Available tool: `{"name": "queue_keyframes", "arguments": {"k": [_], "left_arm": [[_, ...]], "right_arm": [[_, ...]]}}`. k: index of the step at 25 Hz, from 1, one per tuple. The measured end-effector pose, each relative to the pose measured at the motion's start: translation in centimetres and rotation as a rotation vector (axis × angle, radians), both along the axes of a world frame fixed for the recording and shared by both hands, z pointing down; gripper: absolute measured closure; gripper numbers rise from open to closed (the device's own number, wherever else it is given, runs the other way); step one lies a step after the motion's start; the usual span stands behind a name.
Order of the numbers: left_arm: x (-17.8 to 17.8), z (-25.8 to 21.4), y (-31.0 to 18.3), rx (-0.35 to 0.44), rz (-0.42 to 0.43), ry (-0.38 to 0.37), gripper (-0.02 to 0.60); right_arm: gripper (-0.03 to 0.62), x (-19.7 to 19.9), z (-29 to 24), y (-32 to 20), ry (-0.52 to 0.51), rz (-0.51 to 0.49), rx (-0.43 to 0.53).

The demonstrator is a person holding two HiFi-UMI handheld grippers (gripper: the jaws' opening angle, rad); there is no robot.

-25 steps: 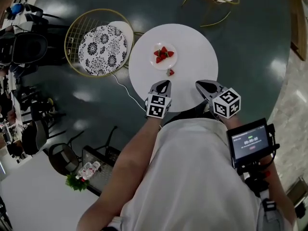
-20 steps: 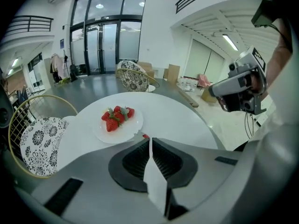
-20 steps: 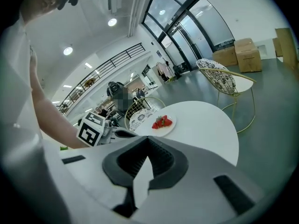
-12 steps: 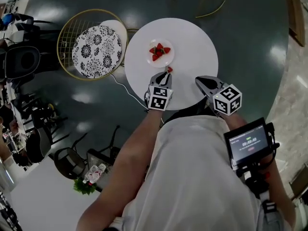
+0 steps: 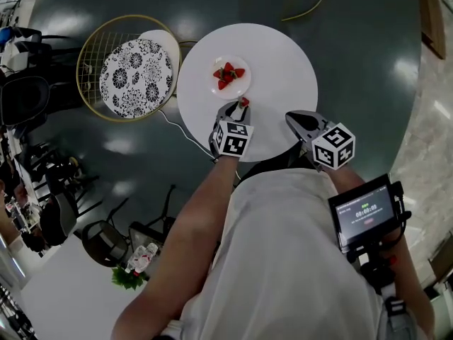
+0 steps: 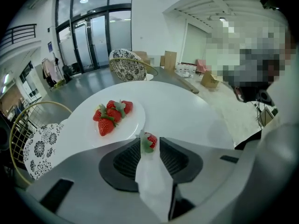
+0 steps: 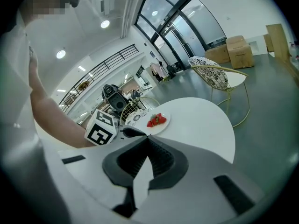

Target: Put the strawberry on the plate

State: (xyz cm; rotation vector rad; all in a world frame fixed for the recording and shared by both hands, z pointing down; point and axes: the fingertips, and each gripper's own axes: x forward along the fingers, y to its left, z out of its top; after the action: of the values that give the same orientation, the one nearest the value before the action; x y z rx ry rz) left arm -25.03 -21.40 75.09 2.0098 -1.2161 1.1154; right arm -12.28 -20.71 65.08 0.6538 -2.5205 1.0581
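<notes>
Round white desk [image 5: 283, 62]: carries a small round white plate [image 5: 238, 88] to the left of centre, which holds a cluster of red strawberries [image 5: 226, 75].

Left gripper [image 5: 238, 105]: fingers [image 6: 174, 158] pinch a single red strawberry with green leaves [image 6: 149, 141]. The fruit sits just near of the plate's rim, not on the plate.

Right gripper [image 5: 292, 117]: at the desk's near right edge, fingers pressed together with nothing between them.

Plate [image 5: 239, 89] on table [image 5: 283, 66], strawberry [image 6: 150, 141] in left hand-held gripper [image 5: 238, 107] just before plate, chair [image 5: 134, 76] left of table
</notes>
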Motion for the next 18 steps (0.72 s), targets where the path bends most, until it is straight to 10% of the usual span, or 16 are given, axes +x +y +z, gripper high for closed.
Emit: {"name": "queue_keyframes", "arguments": {"k": [18], "left_arm": [[-0.8,0.8,-0.7,-0.027,-0.049,-0.040,0.476]], "right_arm": [[0.588,0.7,0.6,0.2,0.012,0.008,-0.009]]}}
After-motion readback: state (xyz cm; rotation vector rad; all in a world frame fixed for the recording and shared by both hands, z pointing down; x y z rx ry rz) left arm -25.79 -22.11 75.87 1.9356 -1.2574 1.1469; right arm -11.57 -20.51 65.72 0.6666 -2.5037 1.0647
